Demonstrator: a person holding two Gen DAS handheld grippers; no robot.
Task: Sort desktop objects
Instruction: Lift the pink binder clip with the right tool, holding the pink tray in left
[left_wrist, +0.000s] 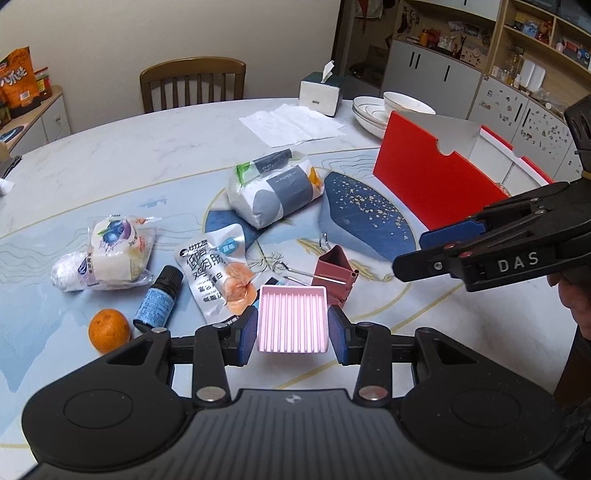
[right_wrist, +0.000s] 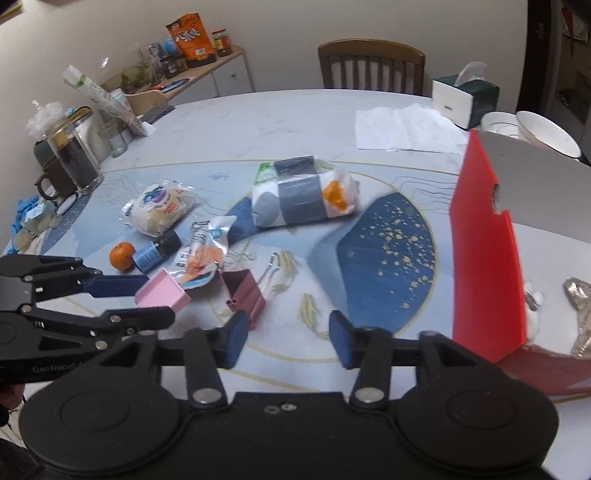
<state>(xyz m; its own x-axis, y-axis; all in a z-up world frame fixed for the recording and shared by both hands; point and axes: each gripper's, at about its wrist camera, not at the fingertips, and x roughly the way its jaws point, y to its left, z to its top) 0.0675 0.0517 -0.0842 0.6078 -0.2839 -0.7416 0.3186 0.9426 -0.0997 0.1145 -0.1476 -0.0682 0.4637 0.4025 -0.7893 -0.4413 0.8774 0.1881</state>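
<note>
- Nearest the left wrist camera, the left tongs (left_wrist: 292, 328) are clamped on a pink ribbed tray (left_wrist: 293, 319), 1 blue pad on each side, holding it above the bench (left_wrist: 147, 155).
- From the right wrist view the same pink tray (right_wrist: 162, 293) sits tilted between the left tongs' (right_wrist: 147, 301) pads, clear of the bench top.
- Right tongs (right_wrist: 288, 338) stand apart with nothing between the pads; below them is bare patterned bench (right_wrist: 258, 122).
- Just past the tray lies a dark red binder clip (left_wrist: 334, 275) with its wire handles flat on the bench, close to the tray's far edge.
- Left of the tray sit a silver snack pouch (left_wrist: 218, 273), a small dark bottle with a blue label (left_wrist: 159, 297) and an orange (left_wrist: 109, 330), all near one another.
- Farther left lies a wrapped blueberry bun (left_wrist: 110, 254); behind the pouch lies a pack of paper tissues (left_wrist: 275, 192).
- At the right stands a red box (left_wrist: 432, 181) with a grey notched wall; the right wrist view shows crumpled wrappers (right_wrist: 580, 314) inside it.
- Right tongs (left_wrist: 424, 251) reach in from the right of the left view, between the tray and the red box.
- At the far edge are a tissue box (left_wrist: 319, 92), a flat paper napkin (left_wrist: 291, 123), stacked white bowls (left_wrist: 391, 109) and a wooden chair (left_wrist: 192, 83).
</note>
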